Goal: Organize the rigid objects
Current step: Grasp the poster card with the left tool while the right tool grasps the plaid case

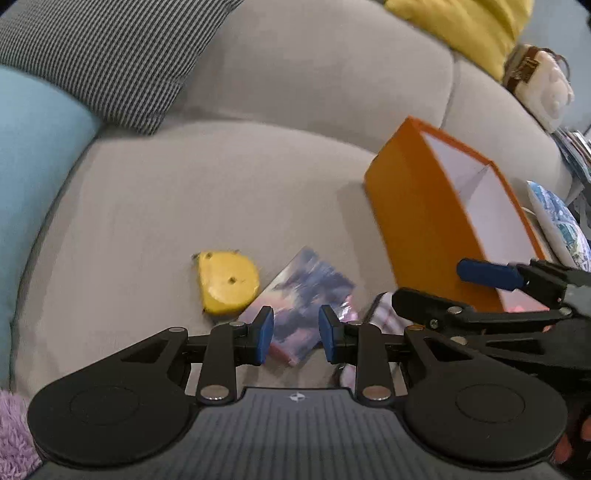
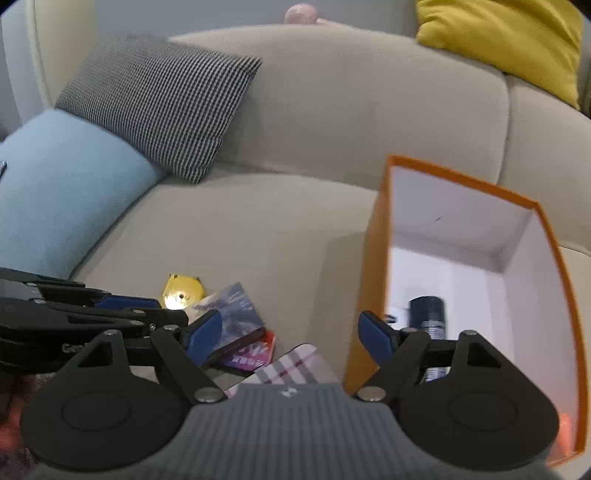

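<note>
On the grey sofa seat lie a yellow tape measure (image 1: 227, 282) (image 2: 183, 293), a glossy purple card packet (image 1: 306, 291) (image 2: 236, 306), a red packet (image 2: 255, 354) and a plaid flat item (image 2: 291, 363). An orange box (image 1: 417, 221) (image 2: 373, 277) with a white inside stands to the right; a dark can (image 2: 428, 314) lies in it. My left gripper (image 1: 295, 325) (image 2: 162, 310) hovers over the card packet, jaws a little apart, nothing pressed between them. My right gripper (image 2: 290, 332) (image 1: 428, 282) is wide open and empty, straddling the box's near left wall.
A houndstooth cushion (image 1: 110, 55) and a light blue cushion (image 1: 33, 166) sit at the left, a yellow cushion (image 1: 461, 26) at the back. A plush bag (image 1: 539, 85) and a blue patterned item (image 1: 557, 221) lie right of the box. Purple fluffy fabric (image 1: 14, 432) shows at bottom left.
</note>
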